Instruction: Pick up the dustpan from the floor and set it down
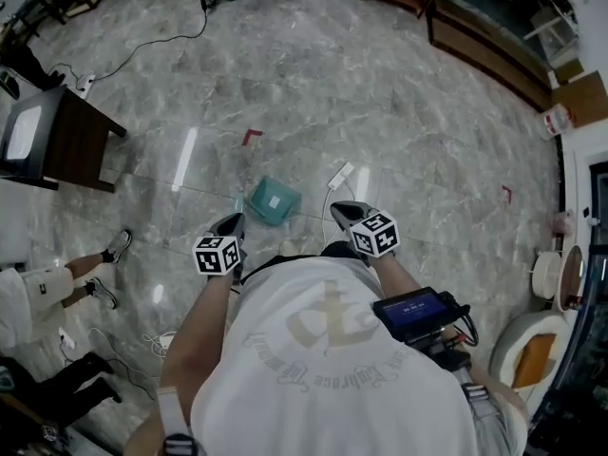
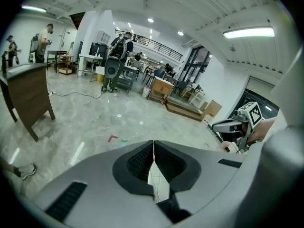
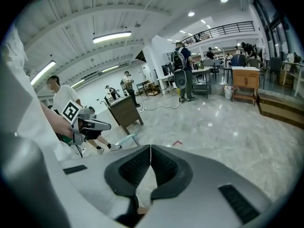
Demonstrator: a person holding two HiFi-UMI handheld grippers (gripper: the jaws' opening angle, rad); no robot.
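The dustpan (image 1: 274, 200) lies untouched on the floor (image 1: 380, 112); approach is judged in hand. Beside it, the left claw (image 1: 232, 222) and right claw (image 1: 342, 211) are closed and empty. One must be opened and lowered.

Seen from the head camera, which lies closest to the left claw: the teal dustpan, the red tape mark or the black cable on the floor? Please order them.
1. The teal dustpan, just ahead and to the right of the left claw.
2. The red tape mark, farther ahead on the floor.
3. The black cable, far ahead, toward the left.
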